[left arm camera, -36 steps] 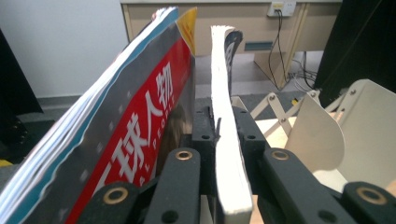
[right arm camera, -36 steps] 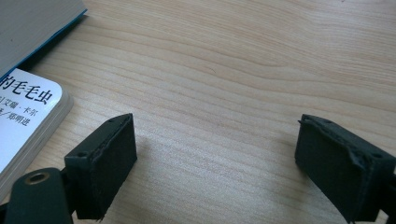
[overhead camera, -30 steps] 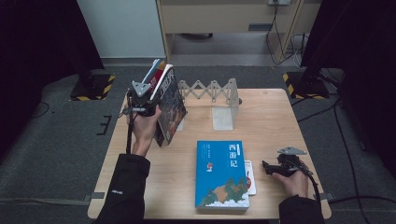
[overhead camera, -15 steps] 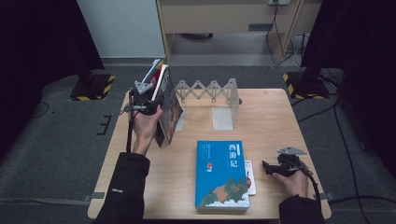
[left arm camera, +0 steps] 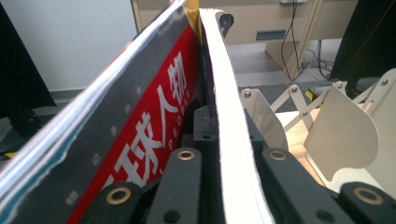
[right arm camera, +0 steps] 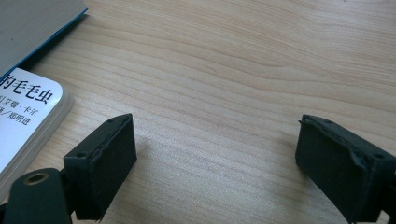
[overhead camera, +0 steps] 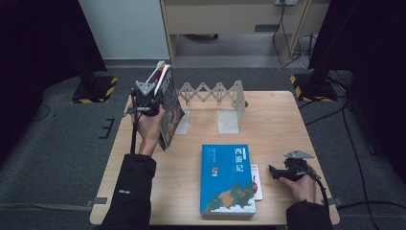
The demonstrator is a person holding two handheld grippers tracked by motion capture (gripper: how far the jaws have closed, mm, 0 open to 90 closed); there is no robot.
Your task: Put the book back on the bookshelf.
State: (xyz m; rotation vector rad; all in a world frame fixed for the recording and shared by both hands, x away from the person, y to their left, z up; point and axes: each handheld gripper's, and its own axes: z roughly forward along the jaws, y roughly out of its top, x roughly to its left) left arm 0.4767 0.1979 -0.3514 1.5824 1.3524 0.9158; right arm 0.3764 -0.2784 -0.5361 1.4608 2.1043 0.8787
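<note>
up at the far left of the wooden table (overhead camera: 282, 120) — left gripper (overhead camera: 146, 100) raised off the surface, jaws pinched on a bundle of books and magazines (overhead camera: 168, 108) tilted up on edge, left hand (overhead camera: 148, 127) wrapped behind. along those jaws in the left gripper view, a thick white page block (left arm camera: 229, 140) clamped between the black fingers (left arm camera: 280, 177), and beside it a dark cover with a red band (left arm camera: 154, 135) carrying big white chinese characters and the letters "people" beneath them; rest of the print too slanted to read. just to the right of the bundle, a white folding book rack (overhead camera: 213, 96) with scissor-style links and upright plates, standing on the far part of the table, its plates (left arm camera: 345, 135) close by in the left gripper view.

nearer the front, lying flat — a blue book (overhead camera: 227, 179) with a white title strip of chinese characters on its cover and a landscape picture at the bottom. tucked under its right edge, a smaller white book (overhead camera: 256, 182) with red on the cover; in the right gripper view its corner (right arm camera: 25, 116) printed with black chinese characters.

at the front right, right gripper (overhead camera: 282, 171) low over the table in the right hand (overhead camera: 299, 184), pointing toward the small white book. jaws spread wide, bare wood between the two black pads (right arm camera: 105, 158), nothing held.
</note>
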